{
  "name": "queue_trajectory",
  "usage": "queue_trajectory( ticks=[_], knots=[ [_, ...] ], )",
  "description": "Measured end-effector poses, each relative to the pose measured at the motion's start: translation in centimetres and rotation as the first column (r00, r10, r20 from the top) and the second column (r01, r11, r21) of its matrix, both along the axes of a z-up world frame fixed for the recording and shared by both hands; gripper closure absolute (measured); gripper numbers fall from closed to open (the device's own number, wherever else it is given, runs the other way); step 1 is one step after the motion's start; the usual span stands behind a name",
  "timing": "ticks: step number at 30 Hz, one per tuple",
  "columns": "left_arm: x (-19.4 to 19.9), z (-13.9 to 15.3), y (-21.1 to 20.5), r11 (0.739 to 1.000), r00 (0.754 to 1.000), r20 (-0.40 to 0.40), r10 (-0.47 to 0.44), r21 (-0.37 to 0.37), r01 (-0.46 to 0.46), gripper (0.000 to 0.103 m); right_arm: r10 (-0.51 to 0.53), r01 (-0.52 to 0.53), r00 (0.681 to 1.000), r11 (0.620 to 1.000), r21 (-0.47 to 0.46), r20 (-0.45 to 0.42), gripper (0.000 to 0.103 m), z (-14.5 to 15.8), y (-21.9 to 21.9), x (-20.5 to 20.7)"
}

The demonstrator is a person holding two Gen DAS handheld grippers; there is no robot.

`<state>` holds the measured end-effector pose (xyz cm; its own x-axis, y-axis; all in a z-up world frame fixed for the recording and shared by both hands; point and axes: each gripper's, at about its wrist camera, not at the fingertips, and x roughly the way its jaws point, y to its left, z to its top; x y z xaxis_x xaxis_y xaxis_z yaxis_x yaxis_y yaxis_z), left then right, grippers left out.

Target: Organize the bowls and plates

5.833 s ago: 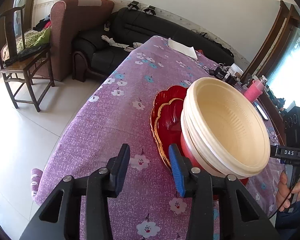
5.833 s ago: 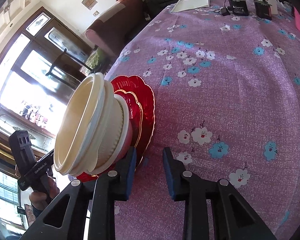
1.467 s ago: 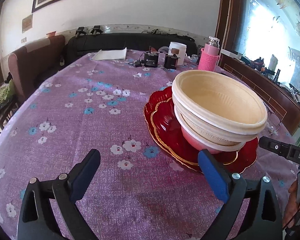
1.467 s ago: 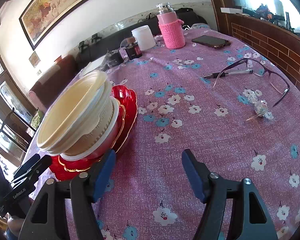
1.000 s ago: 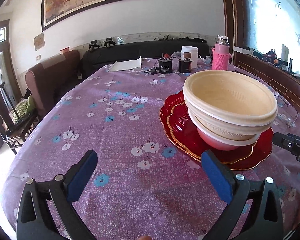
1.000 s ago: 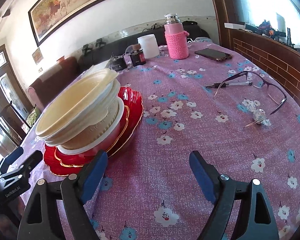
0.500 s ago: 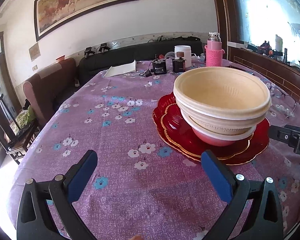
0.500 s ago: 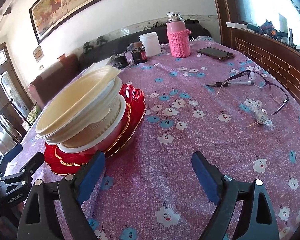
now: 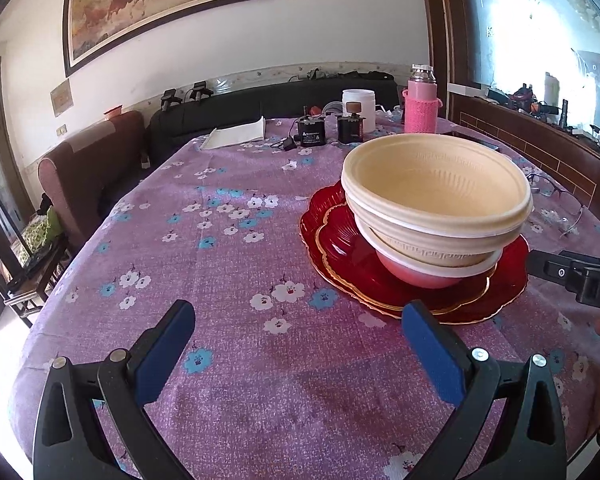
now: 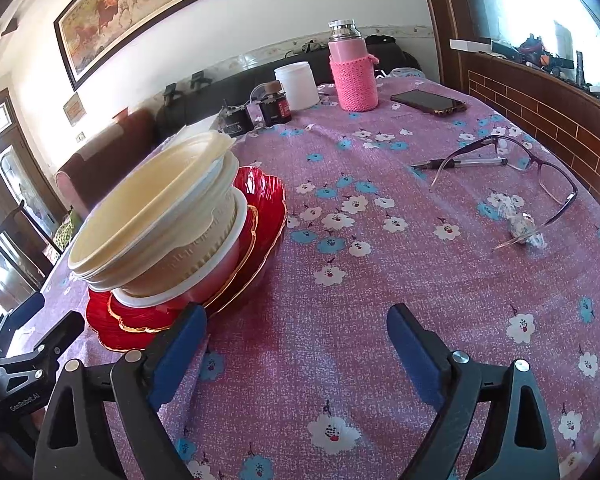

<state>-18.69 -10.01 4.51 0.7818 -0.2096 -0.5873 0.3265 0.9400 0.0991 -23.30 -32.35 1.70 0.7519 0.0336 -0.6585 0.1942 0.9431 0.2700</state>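
Judging from how things lie, you are at the tail of the stacking step: the bowls and plates already sit in one pile, and neither tool has anything in it. Your left gripper (image 9: 296,344) hangs over the near edge of the table with its jaws spread wide and empty, the pile ahead and to its right. Your right gripper (image 10: 296,344) is likewise wide and empty, its left finger just beside the near rim of the plates; whether it touches them I cannot tell.

The pile stands like this: a large red plate (image 9: 504,304) lies on the purple flowered tablecloth (image 9: 228,248), a smaller gold-rimmed red plate (image 9: 340,240) sits on it, a pink bowl (image 9: 412,274) sits in that, and the cream bowls (image 9: 436,184) are nested on top. In the right wrist view the cream bowls (image 10: 152,216) lean toward the left, so the nest looks uneven rather than seated flat.

If you count the pile as finished, your next move is only to draw both tools clear. If you want it tidier, you would need to bring one gripper to the cream rim and level it, pinching lightly, since such thin bowls probably flex and the tall stack may tip.

Far right lie spectacles (image 10: 540,184), a pen (image 10: 464,163) and a phone (image 10: 428,102), well apart from the pile.
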Motion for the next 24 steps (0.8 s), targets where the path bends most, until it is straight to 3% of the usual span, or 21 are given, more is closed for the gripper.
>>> queue_trajectory(
  ticks=[24],
  knots=[
    [-0.37, -0.14, 0.66, 1.0, 0.999, -0.027, 0.021, -0.012, -0.021, 0.0, -0.008, 0.008, 1.0, 1.0, -0.005, 0.001, 0.009, -0.07, -0.06, -0.14]
  ],
)
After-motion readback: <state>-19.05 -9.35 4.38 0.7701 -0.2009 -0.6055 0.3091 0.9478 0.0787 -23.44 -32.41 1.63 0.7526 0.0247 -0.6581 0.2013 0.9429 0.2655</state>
